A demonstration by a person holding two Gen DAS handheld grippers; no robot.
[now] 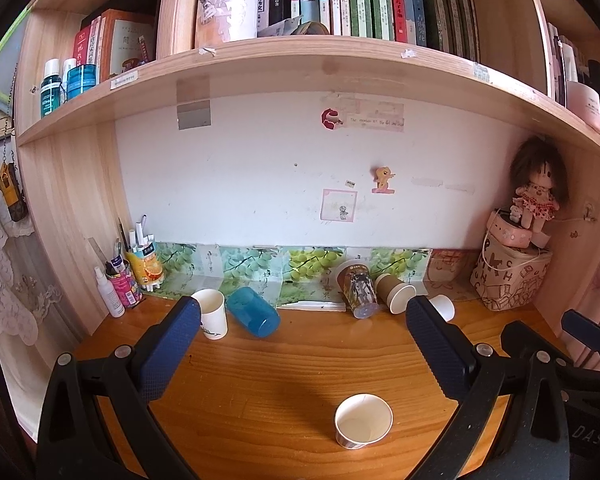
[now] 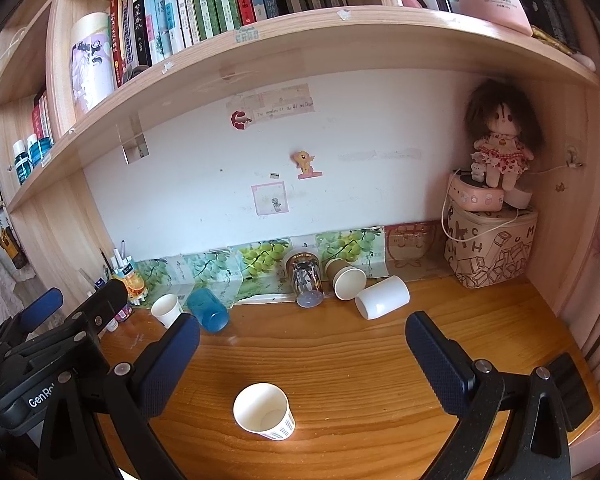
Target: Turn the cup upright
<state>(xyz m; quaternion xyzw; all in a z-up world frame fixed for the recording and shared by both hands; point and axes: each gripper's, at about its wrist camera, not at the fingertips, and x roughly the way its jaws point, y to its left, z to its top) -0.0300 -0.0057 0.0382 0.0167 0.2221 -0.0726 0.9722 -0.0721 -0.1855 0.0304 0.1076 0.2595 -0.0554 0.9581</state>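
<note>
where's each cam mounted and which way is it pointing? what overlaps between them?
Left wrist: sits on the left tongs, looking forward over the desk toward the back wall; both its blue fingers show, open, with the right tongs at the right edge.
Right wrist: sits on the right tongs, same heading from further right; its open fingers show, with the left tongs at left.
Shared: upright paper cup, tipped blue cup, doll, bookshelf.
</note>
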